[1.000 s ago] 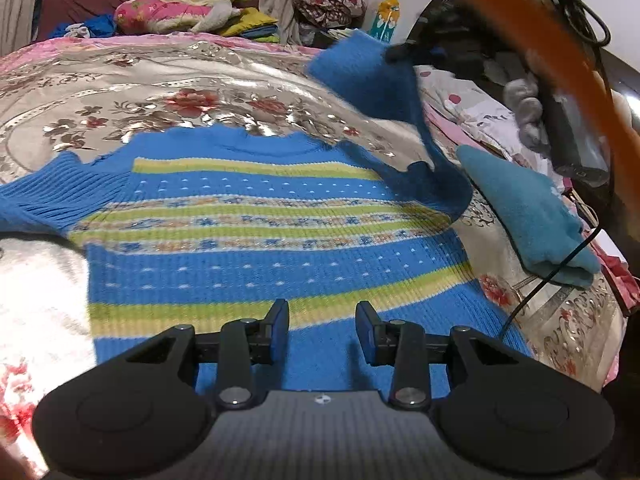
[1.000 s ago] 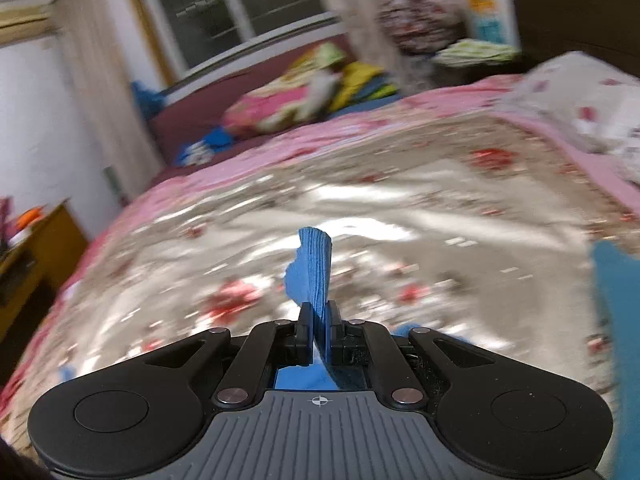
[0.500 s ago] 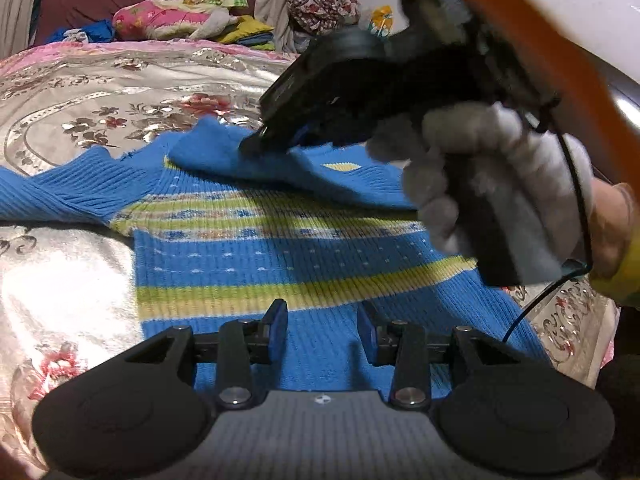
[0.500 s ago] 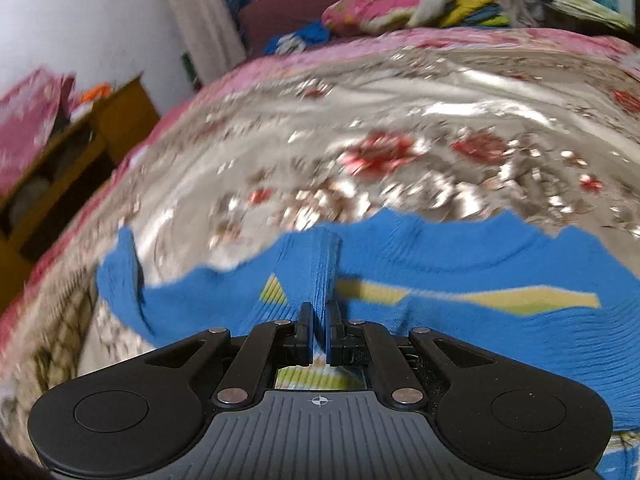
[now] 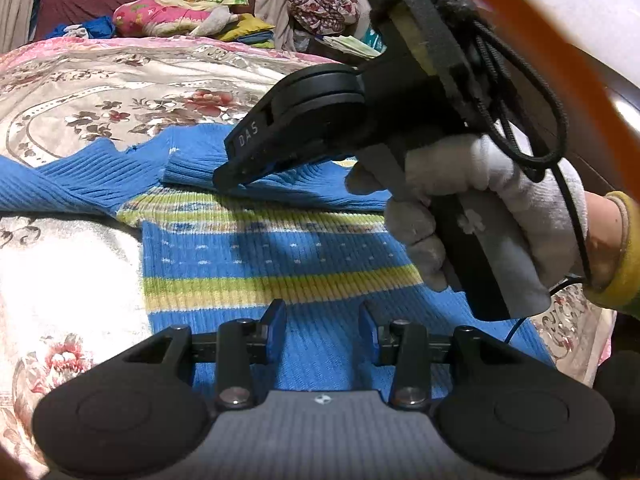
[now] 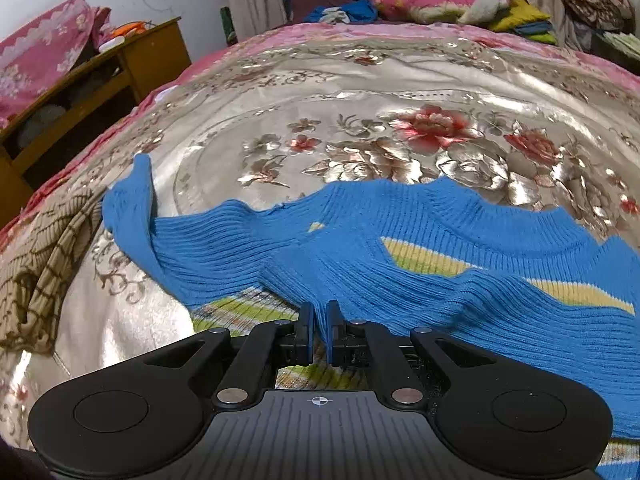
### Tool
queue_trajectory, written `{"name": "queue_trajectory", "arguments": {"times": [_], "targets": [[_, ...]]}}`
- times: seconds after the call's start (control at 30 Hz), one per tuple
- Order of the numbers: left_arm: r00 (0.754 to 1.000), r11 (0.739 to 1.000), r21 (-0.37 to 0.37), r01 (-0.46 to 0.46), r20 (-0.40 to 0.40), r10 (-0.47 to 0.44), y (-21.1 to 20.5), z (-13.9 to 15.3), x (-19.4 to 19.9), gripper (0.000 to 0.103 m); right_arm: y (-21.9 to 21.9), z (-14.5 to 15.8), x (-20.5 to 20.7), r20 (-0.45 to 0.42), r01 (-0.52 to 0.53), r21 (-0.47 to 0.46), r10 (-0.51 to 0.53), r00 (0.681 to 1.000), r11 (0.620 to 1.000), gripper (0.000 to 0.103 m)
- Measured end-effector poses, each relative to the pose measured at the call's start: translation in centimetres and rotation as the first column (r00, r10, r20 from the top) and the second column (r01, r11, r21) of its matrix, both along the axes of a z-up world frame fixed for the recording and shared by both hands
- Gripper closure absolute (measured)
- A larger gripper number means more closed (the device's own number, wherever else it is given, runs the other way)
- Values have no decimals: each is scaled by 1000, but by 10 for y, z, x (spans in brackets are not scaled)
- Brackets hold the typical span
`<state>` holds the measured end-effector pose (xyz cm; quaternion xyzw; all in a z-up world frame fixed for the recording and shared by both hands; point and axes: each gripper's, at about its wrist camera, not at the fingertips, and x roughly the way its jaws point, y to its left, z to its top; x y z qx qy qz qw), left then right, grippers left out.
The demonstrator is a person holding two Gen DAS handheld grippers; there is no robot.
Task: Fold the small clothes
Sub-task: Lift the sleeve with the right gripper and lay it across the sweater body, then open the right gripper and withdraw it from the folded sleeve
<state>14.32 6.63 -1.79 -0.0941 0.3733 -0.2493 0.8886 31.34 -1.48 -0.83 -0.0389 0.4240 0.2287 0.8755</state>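
Observation:
A blue knit sweater (image 5: 280,252) with yellow-green stripes lies flat on the floral bedspread (image 5: 100,92). My left gripper (image 5: 322,322) hovers open over its lower hem, with only flat fabric showing under the gap. A gloved hand (image 5: 480,200) holds my right gripper (image 5: 224,180), which points down onto the chest of the sweater. In the right wrist view my right gripper (image 6: 318,320) is shut on the edge of the blue sleeve (image 6: 400,280). That sleeve lies folded across the sweater's front (image 6: 440,252). The other sleeve (image 6: 132,208) stretches out to the left.
A brown patterned cloth (image 6: 44,252) lies bunched at the bed's left edge. A wooden cabinet (image 6: 100,72) stands beyond it. Piled bedding and clothes (image 5: 180,16) sit at the far end of the bed. A black cable (image 5: 516,148) hangs off the right gripper.
My right gripper brought the sleeve down from the air at the right and leftward across the sweater's chest, rolling as it went. The left gripper stayed over the hem.

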Motion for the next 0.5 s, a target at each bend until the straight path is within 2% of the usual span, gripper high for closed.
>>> {"name": "queue_trajectory", "arguments": {"times": [0.27,0.37,0.43,0.5], "targets": [[1000,1000,-5,-2,-3,2,0,-1,2,58,0,8,-8,17,-49,-33,49,999,998,97],[1000,1000,-8,-4,-4,4,1,0,1,58,6,8,-9,25,-77,-59,79,997,995,90],[1000,1000,-7,-6,-2,6,3,-1,0,58,11,7,-9,32,-88,-80,91,995,993,90],[1000,1000,-6,-9,-5,9,3,-1,0,58,16,5,-7,39,-109,-100,114,993,989,78]]}}
